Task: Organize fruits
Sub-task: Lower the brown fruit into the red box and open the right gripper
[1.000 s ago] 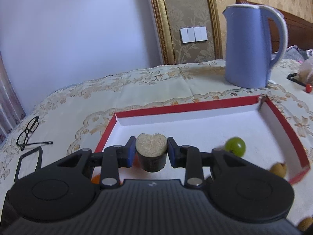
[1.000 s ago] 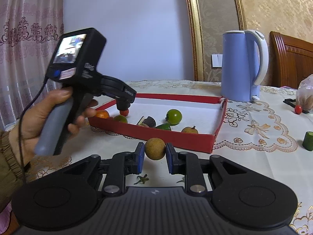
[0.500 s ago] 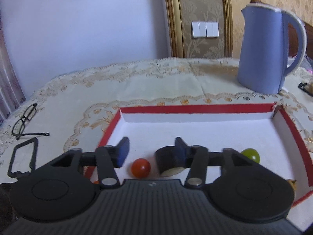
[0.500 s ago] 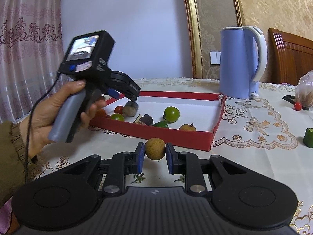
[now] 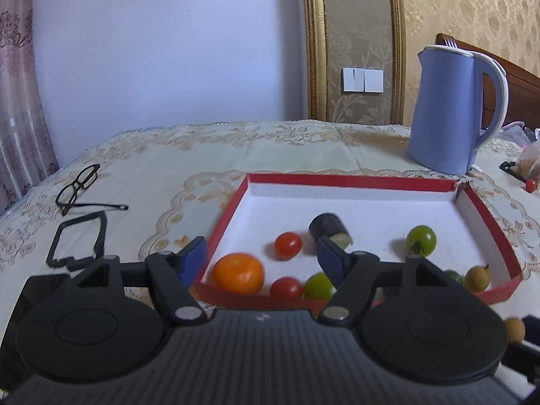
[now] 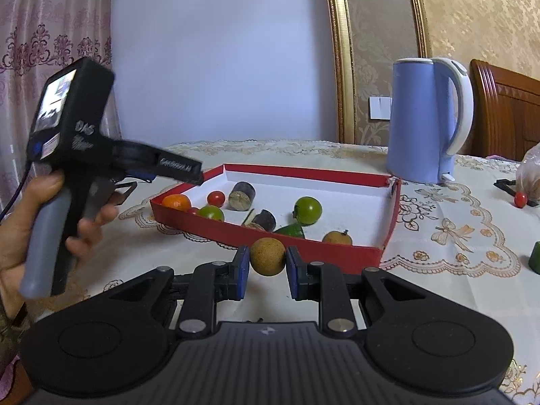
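A red tray (image 5: 351,180) with a white floor holds an orange (image 5: 239,272), red and green tomatoes, and a dark cut cane piece (image 5: 329,228) lying on its side. My left gripper (image 5: 263,258) hovers at the tray's near left corner. Its jaws are opening and nothing is between them. In the right wrist view a hand holds the left gripper (image 6: 189,177) over the tray's (image 6: 236,233) left corner. My right gripper (image 6: 267,265) is shut on a round tan longan (image 6: 267,256), just in front of the tray's near wall.
A blue kettle (image 6: 428,121) stands behind the tray at the right. Glasses (image 5: 79,185) and a black frame piece (image 5: 77,239) lie left of the tray. A red cherry tomato (image 6: 520,199) and a green piece (image 6: 535,258) sit on the cloth at far right.
My left gripper let go of the cane piece, which now lies in the tray. Its jaws spread wide and it drew back to the tray's near left corner. The right gripper stayed still.
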Demonstrator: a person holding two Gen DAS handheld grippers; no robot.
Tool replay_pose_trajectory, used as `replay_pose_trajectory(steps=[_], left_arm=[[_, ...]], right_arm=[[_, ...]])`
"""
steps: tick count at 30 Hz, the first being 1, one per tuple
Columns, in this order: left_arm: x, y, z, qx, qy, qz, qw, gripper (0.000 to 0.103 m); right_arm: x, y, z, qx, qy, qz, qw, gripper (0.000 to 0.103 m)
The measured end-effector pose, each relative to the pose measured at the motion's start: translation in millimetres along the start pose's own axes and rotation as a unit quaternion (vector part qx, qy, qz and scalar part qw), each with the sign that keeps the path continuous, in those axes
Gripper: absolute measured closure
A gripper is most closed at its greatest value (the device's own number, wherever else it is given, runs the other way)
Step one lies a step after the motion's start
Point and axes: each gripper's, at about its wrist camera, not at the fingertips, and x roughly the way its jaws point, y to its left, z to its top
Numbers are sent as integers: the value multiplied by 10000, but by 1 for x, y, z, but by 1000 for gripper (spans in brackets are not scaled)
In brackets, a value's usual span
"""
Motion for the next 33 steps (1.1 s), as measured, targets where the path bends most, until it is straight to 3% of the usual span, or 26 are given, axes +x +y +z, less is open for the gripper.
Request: replay_pose_trajectory(steps=[6,11,33], left_arm=[[-14,9,-15,-76,-78,39,9999,14],[-19,14,-25,-146,-78,48,9999,9],[-13,24,-44,-177,86,30,9998,5]], right_arm=[[12,4,9,-78,1,-33,10000,80],[28,3,22,-165,12,-116,9998,80],[109,-31,65,212,278,-560,9978,80]])
